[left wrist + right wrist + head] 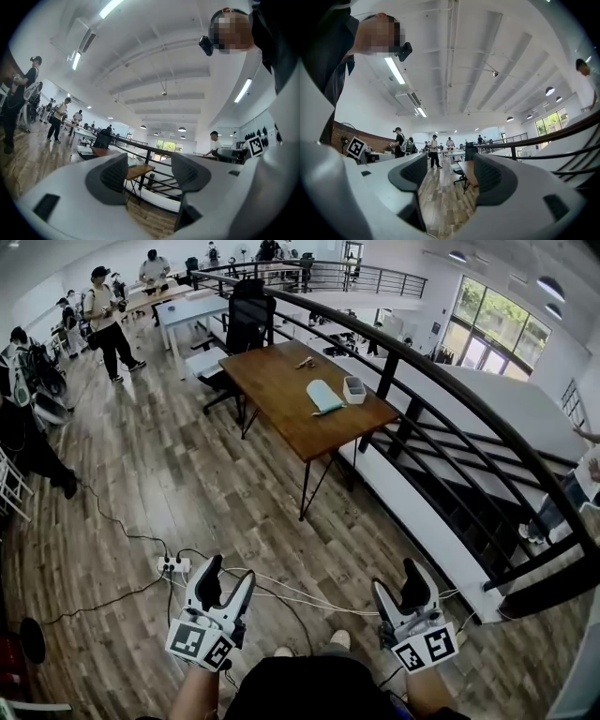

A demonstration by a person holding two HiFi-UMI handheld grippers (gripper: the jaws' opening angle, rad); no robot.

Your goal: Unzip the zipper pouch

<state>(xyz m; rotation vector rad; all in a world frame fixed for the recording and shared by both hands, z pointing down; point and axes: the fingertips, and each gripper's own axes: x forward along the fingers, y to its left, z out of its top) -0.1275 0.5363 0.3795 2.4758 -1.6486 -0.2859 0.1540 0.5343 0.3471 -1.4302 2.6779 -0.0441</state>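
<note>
A light blue zipper pouch [324, 396] lies flat on a brown wooden table [281, 399] several steps ahead of me, beside a small white box [354, 389]. Both grippers are held low near my body, far from the table. My left gripper [228, 576] is open with nothing between its jaws; in the left gripper view [149, 171] only the distant table [139, 171] shows through the gap. My right gripper [398, 585] is also open and empty, and the right gripper view [450, 176] looks along the wooden floor toward the table [467, 168].
A black railing [441, 399] runs along the table's right side, with a stairwell drop beyond it. A black office chair [246, 322] stands behind the table. A power strip [172, 565] and cables lie on the floor by my feet. Several people [108, 320] stand at far left.
</note>
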